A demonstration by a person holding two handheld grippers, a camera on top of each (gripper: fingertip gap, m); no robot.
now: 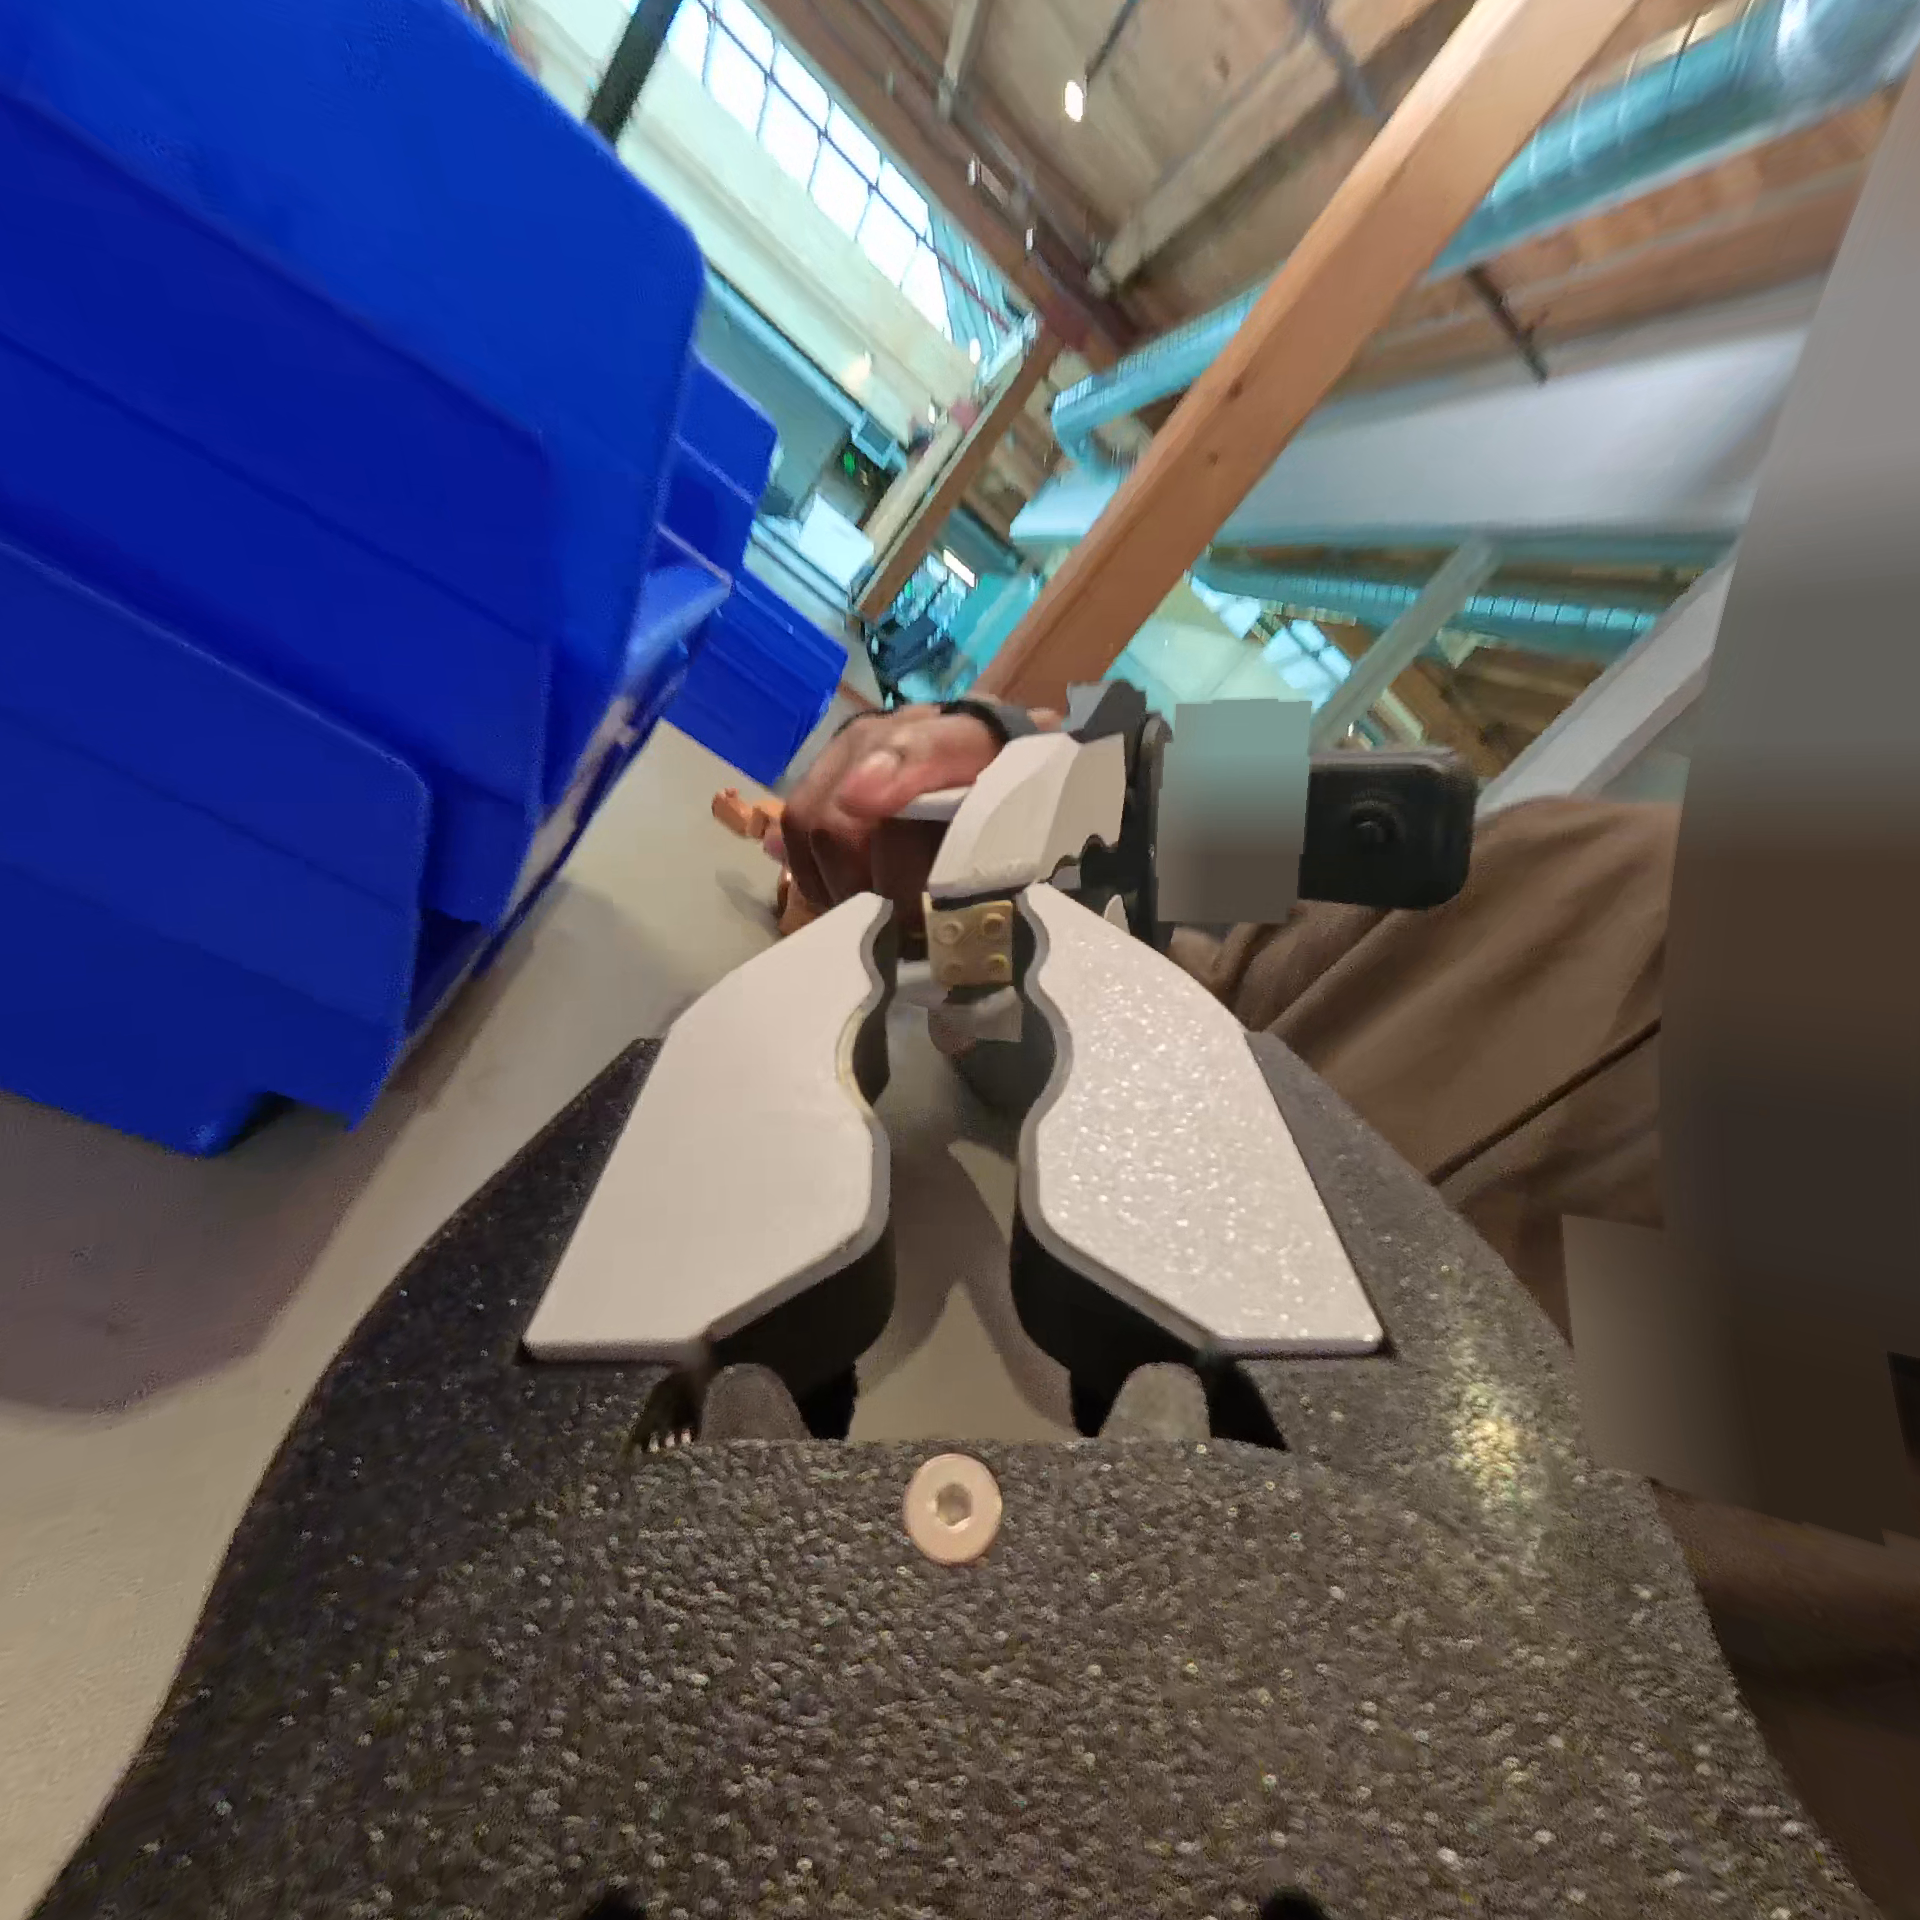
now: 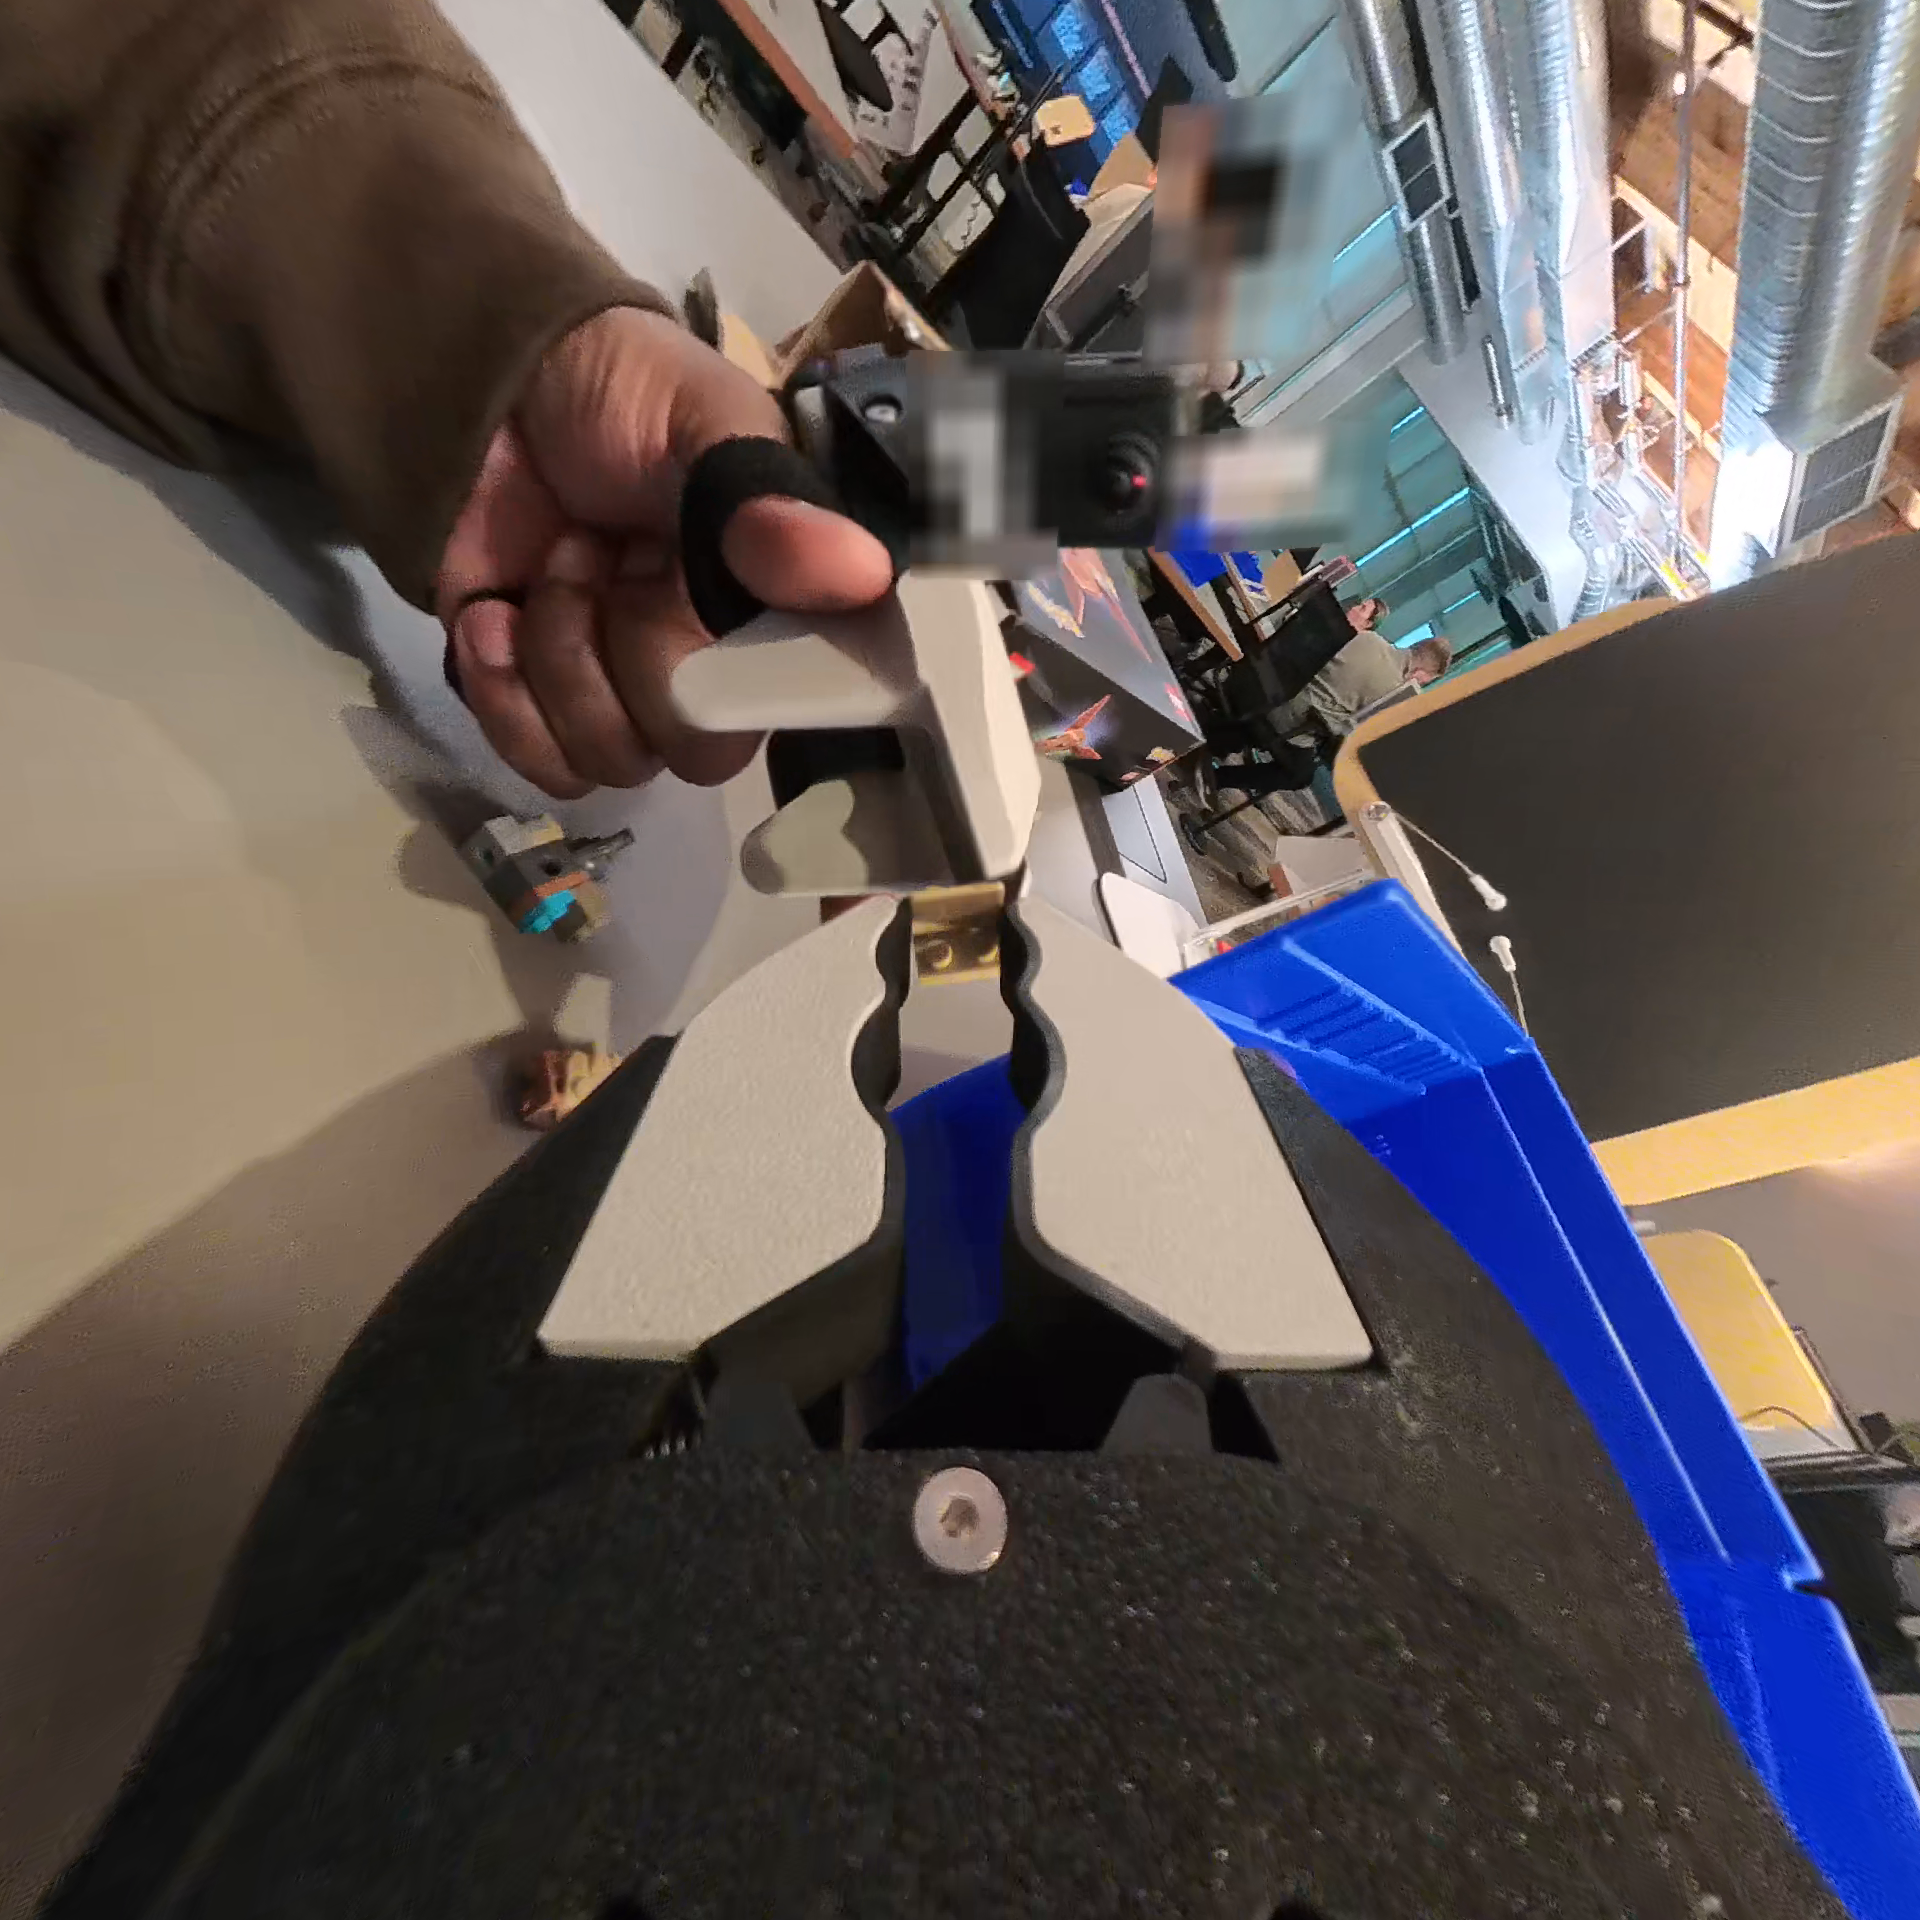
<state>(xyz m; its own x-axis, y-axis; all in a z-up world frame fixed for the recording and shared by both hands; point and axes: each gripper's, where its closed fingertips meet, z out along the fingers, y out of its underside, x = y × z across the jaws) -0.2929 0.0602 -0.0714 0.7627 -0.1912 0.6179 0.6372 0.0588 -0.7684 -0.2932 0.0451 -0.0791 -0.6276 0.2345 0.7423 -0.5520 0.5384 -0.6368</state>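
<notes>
In the left wrist view my left gripper (image 1: 961,935) is shut on a small gold studded brick (image 1: 971,940), with a grey piece (image 1: 977,1023) just under it. The right gripper (image 1: 997,842), held by a hand (image 1: 873,790), meets the same brick from above. In the right wrist view my right gripper (image 2: 951,935) is shut on the gold brick (image 2: 956,951). The left gripper (image 2: 883,842), held by a hand (image 2: 592,582), touches it from above. Both grippers are held above the pale table (image 2: 208,831).
Stacked blue bins (image 1: 312,582) stand close on the left in the left wrist view. A blue bin (image 2: 1455,1143) lies under the right gripper. Small brick assemblies (image 2: 540,873) (image 2: 561,1081) lie on the table. A black panel with a wood edge (image 2: 1662,831) is at the right. The tips of both grippers are at nearly the same place.
</notes>
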